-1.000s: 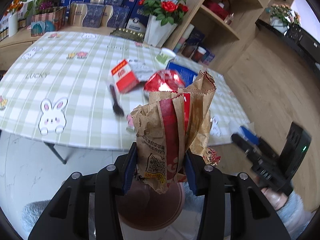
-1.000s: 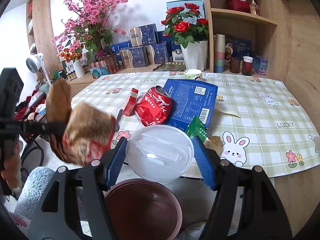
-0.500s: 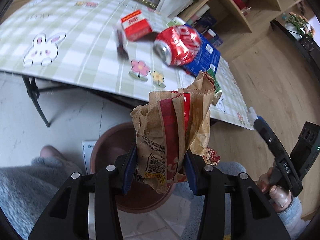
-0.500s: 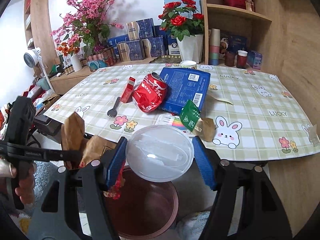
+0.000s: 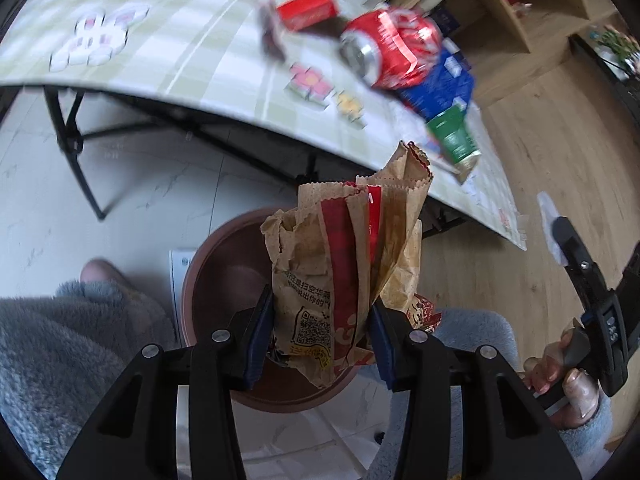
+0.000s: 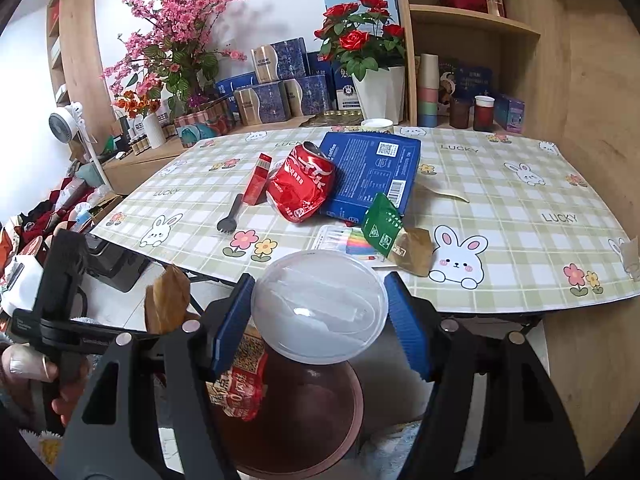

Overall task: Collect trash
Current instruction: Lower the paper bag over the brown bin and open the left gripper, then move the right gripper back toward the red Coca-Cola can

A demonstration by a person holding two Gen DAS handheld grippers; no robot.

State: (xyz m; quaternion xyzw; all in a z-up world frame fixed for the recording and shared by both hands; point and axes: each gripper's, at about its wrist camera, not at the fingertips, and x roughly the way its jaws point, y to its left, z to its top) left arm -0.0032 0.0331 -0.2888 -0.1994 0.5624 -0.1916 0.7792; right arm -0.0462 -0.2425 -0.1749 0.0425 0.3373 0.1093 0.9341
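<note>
Gripping a crumpled brown-and-red paper bag [image 5: 344, 280] between its blue pads, the left gripper [image 5: 322, 338] is now hanging right above the mouth of the brown trash bin [image 5: 224, 264], where a second ago the checked tablecloth filled the view behind the bag and the bin showed only as a sliver beneath it; the table [image 5: 192, 52] is now sitting far off at the top of that view, and the person's grey fleece sleeve [image 5: 68, 344] is showing at the left. In the right wrist view the bag's printed lower end [image 6: 240, 380] is dipping inside the bin rim [image 6: 352, 392], lower than it was half a second ago. The right gripper [image 6: 320, 316] is keeping its jaws closed on a clear plastic lid [image 6: 320, 304], holding it above the near side of the bin as before. Lying on the table beyond are a crushed red can [image 6: 302, 186], a blue coffee box [image 6: 372, 168], a red carton [image 6: 258, 180], a black plastic fork [image 6: 232, 216] and a green sachet [image 6: 382, 226], none of them shifted.
</note>
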